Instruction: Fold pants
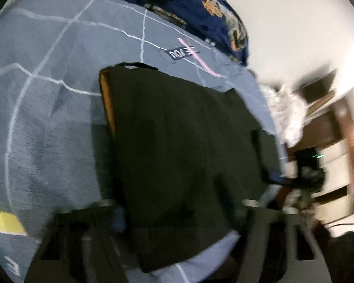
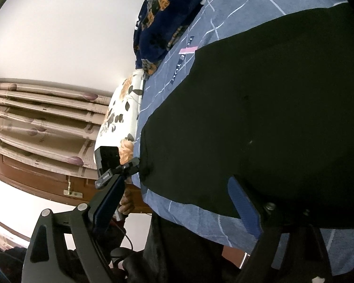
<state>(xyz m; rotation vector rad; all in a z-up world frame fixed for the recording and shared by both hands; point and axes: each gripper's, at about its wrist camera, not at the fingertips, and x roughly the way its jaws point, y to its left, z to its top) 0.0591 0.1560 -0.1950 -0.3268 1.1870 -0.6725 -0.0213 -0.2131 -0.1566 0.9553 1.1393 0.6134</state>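
Dark pants point(image 1: 181, 141) lie flat on a blue-grey bedsheet with white lines point(image 1: 47, 94), folded into a broad slab with an orange inner edge on the left. My left gripper point(image 1: 179, 214) is open, its fingers either side of the near edge of the pants. In the right wrist view the pants point(image 2: 259, 118) fill the right half. My right gripper point(image 2: 177, 202) is open at the pants' edge near the bed's side. The left gripper point(image 2: 127, 167) shows there beyond the pants' corner.
A dark blue patterned blanket point(image 1: 200, 7) lies bunched at the head of the bed. A floral pillow point(image 2: 122, 118) sits at the bed's edge. A wooden cabinet point(image 1: 330, 141) and curtains point(image 2: 35, 118) stand beyond the bed.
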